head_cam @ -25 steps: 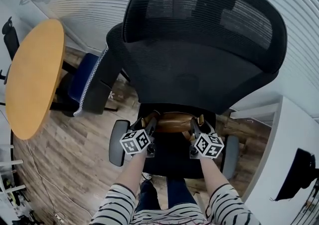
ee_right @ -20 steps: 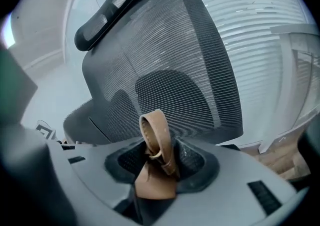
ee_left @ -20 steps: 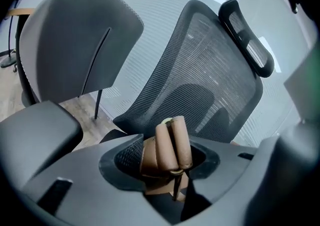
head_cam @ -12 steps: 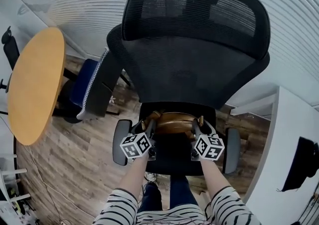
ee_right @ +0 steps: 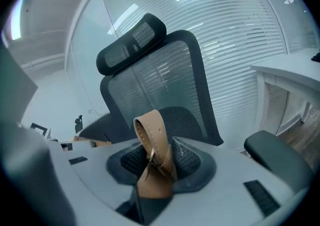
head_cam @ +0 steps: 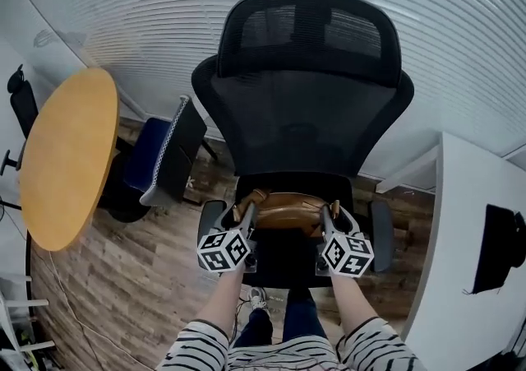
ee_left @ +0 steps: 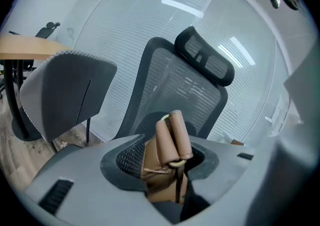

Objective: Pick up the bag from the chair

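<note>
A brown leather bag (head_cam: pixel 284 207) hangs between my two grippers over the seat of the black mesh office chair (head_cam: pixel 308 110). I cannot tell whether its underside is off the seat. My left gripper (head_cam: pixel 245 215) holds the bag's left end. In the left gripper view its jaws (ee_left: pixel 165 157) have just been closing and now pinch the rolled brown handle (ee_left: pixel 172 137). My right gripper (head_cam: pixel 327 217) holds the right end. In the right gripper view its jaws (ee_right: pixel 155 166) have also just been closing and now clamp a looped brown strap (ee_right: pixel 152 137).
The chair's armrests (head_cam: pixel 210 218) (head_cam: pixel 382 223) flank the grippers. A round orange table (head_cam: pixel 66 155) and a blue chair (head_cam: pixel 160 155) stand to the left on the wood floor. A white desk (head_cam: pixel 477 271) is at the right. A blind-covered glass wall runs behind the chair.
Both grippers have closed on the bag's ends and risen with it. The chair now looks smaller and farther off in the head view.
</note>
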### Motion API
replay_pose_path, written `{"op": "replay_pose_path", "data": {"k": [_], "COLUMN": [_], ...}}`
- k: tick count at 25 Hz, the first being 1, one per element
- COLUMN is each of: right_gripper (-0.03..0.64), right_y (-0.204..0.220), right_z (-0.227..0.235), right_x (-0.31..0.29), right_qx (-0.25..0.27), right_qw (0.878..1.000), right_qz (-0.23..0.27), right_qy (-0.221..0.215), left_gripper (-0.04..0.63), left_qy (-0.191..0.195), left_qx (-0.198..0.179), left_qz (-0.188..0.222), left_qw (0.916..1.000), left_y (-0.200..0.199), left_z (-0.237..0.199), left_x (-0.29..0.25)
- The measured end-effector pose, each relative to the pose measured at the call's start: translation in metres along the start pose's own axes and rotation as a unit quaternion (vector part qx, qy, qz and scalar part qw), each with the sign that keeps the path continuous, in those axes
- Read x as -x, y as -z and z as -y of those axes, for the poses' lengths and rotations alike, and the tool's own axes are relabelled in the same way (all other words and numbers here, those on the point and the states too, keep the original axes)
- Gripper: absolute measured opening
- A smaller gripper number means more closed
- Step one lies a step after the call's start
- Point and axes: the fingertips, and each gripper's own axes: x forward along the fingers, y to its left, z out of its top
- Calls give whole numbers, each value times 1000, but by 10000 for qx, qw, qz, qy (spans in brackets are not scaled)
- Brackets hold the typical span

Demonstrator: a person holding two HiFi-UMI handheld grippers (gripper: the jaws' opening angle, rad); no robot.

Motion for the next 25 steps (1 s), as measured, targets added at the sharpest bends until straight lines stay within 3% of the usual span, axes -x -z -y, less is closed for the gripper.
{"op": "replay_pose_path", "data": {"k": [15, 25], "right_gripper": [138, 137], "right_y": [-41, -62], "right_z": [-47, -75], "right_x": [133, 194], "right_qx": [110, 291], "right_qw": [9968, 9930], "right_qz": [691, 1011], "right_qy": [389, 533], "left_gripper": [196, 196], "left_qy": [758, 1164], "left_qx": [-622, -645], "left_qz": [314, 319], "left_qw": [9947, 9906], "left_y": [-47, -67], "left_z": [69, 94], "left_x": [97, 144]}}
